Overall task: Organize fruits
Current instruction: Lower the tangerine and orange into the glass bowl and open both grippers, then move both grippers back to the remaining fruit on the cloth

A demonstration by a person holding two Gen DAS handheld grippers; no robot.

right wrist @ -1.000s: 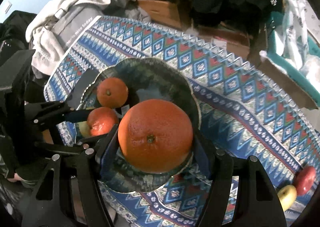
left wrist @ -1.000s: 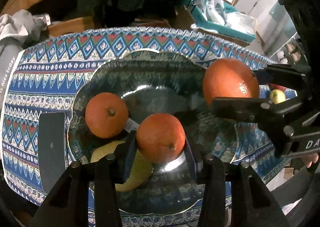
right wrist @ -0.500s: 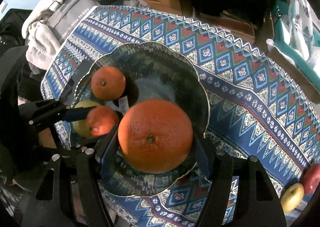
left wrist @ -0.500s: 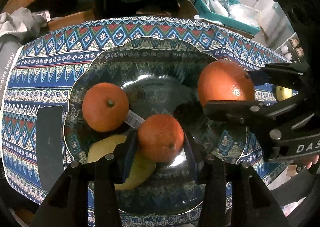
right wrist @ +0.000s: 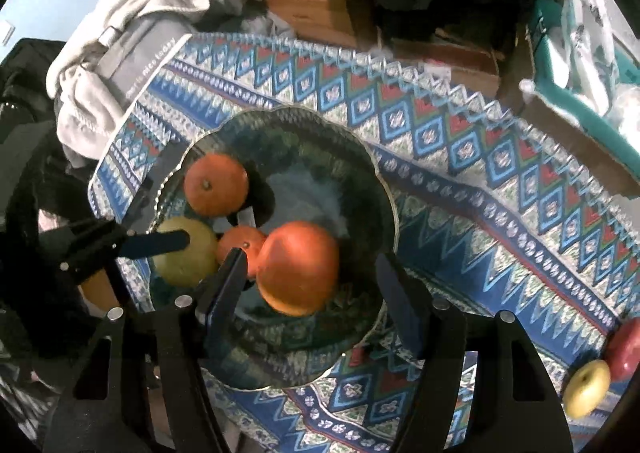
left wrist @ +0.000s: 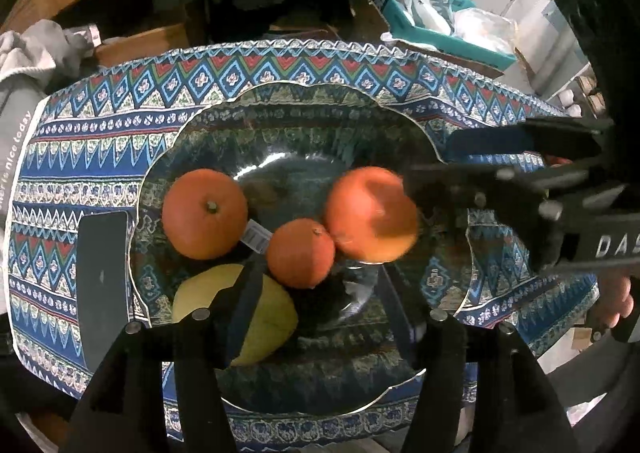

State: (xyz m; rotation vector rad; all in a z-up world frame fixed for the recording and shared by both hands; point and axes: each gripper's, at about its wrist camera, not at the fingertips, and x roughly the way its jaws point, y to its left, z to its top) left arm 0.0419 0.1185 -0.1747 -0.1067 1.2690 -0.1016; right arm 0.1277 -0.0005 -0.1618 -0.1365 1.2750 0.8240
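Observation:
A glass bowl [left wrist: 400,121] sits on the patterned cloth. In it lie an orange [left wrist: 204,213], a small orange [left wrist: 300,253], a yellow-green fruit [left wrist: 240,317] and a large orange [left wrist: 372,213]. The large orange is blurred and touches the small one. My left gripper [left wrist: 318,281] hangs over the bowl with its jaws opening. The small orange lies just past its tips, with a gap on the right side. My right gripper [right wrist: 310,259] stands open above the large orange [right wrist: 298,267], which lies below its fingers.
A red apple [right wrist: 624,345] and a yellow apple [right wrist: 586,387] lie on the cloth at the right. A flat black slab [left wrist: 102,285] lies left of the bowl. Grey clothing [right wrist: 120,61] is heaped at the table's left end, and a teal bin [left wrist: 440,33] stands behind.
The left jaws have spread off the small orange, which now rests in the bowl. The large orange has dropped out of the right gripper into the bowl beside it.

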